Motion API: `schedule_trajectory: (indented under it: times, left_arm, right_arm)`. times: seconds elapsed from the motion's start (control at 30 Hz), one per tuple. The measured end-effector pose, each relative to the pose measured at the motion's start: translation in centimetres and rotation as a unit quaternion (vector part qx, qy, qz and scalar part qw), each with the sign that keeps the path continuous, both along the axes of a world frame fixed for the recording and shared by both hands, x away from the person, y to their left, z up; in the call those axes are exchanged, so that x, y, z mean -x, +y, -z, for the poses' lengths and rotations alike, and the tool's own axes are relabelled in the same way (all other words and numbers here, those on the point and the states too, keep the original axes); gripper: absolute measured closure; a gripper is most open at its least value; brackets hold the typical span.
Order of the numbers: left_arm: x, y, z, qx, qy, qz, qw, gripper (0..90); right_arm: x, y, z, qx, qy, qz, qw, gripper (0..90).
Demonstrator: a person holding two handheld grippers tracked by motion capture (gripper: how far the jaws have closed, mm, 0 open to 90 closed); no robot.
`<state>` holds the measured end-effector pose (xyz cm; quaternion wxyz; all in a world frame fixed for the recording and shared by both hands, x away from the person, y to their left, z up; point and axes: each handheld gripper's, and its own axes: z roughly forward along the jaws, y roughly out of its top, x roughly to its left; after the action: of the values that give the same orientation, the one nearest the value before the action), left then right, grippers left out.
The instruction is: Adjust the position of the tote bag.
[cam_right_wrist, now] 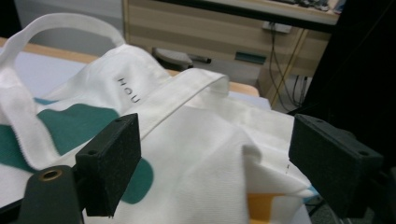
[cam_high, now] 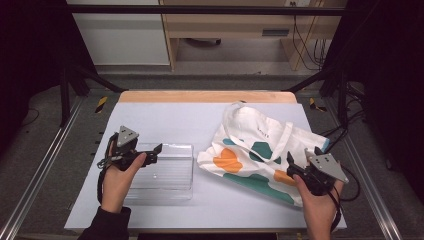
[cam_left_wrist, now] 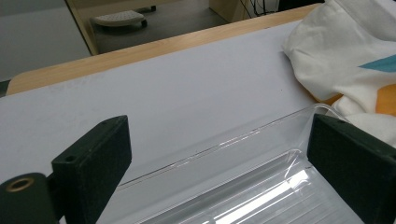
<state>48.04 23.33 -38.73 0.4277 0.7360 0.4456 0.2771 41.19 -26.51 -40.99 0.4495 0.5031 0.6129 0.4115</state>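
A clear plastic box (cam_high: 165,171) lies on the white table cover, left of centre. My left gripper (cam_high: 150,152) hovers over its left part, jaws open and empty; its own view looks past the box's far wall (cam_left_wrist: 233,154). A white tote bag (cam_high: 260,150) with teal and orange patches lies crumpled to the right, its handles (cam_high: 235,112) toward the far side. My right gripper (cam_high: 299,169) is at the bag's near right corner, open, with the bag's cloth (cam_right_wrist: 205,154) lying under and between the jaws but not pinched.
The white cover (cam_high: 170,117) spans the table, with a wooden edge (cam_high: 205,96) at the far side. Black frame posts (cam_high: 65,80) and cables (cam_high: 350,115) flank the table. A wooden desk (cam_high: 235,25) stands beyond.
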Motion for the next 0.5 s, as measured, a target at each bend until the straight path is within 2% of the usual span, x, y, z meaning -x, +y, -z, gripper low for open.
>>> schedule_trajectory:
  times: [0.07,0.17,0.33,0.4,0.5]
  left_arm:
    - [0.0,-0.1,-0.1,0.001,-0.001,0.003,1.0000,6.4]
    - [0.3,-0.3,-0.5,-0.010,-0.004,0.010,0.9999,6.3]
    - [0.7,-0.9,-0.8,-0.014,-0.012,0.018,0.9997,6.3]
    - [0.8,-1.0,-0.8,-0.020,-0.014,0.020,0.9995,6.3]
    - [1.3,-1.4,-0.6,-0.024,-0.014,0.026,0.9993,6.3]
  right_arm:
    - [0.1,-0.6,0.0,-0.005,-0.004,0.011,0.9999,20.3]
    - [0.3,-1.4,-0.2,-0.014,-0.003,0.023,0.9996,25.3]
    - [0.4,-2.8,0.0,-0.031,0.031,0.036,0.9984,32.6]
    - [0.7,-3.2,-0.2,-0.047,0.030,0.041,0.9976,35.2]
    - [0.8,-3.6,-0.6,-0.048,0.027,0.047,0.9973,39.6]
